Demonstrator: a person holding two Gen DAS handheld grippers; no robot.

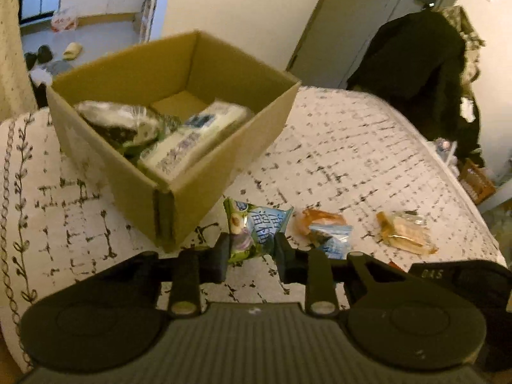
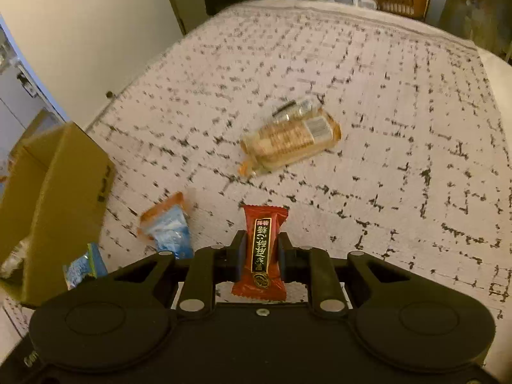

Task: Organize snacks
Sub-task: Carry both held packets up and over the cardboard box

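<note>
Left gripper (image 1: 252, 247): clamped on a green-blue snack packet (image 1: 256, 228), held just off the near corner of the cardboard box (image 1: 204, 160). Right gripper (image 2: 262, 249): clamped on a red candy bar (image 2: 260, 249), wrapper upright between the fingers. White packs (image 1: 195, 140) and a foil bag (image 1: 121, 120) are seen inside the box. An orange-blue packet (image 1: 324, 230) and a clear-wrapped cracker pack (image 1: 404, 232) are left on the patterned bedspread (image 1: 352, 147) (both well apart from the box).
</note>
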